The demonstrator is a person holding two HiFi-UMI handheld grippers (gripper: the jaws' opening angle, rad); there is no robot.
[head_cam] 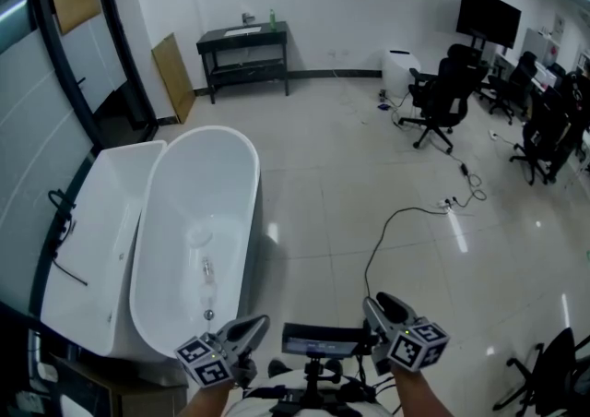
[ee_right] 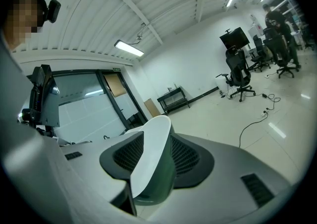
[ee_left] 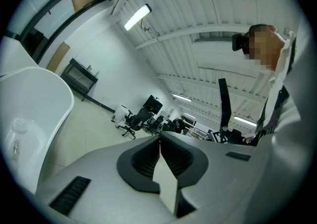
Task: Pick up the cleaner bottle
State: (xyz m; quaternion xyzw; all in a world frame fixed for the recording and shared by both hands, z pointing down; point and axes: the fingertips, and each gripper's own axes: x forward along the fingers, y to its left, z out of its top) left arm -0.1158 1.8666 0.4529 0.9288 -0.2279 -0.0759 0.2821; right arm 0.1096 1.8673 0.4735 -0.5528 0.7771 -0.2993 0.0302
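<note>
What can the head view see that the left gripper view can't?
Only the head view shows the black cable snaking over the floor. Only the left gripper view shows the ceiling light and the person wearing the camera. Both show the white bathtub, the black table by the far wall and the office chairs.

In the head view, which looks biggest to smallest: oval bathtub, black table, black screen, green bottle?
1. oval bathtub
2. black table
3. black screen
4. green bottle
Nearness to the camera inflates the bathtub.
</note>
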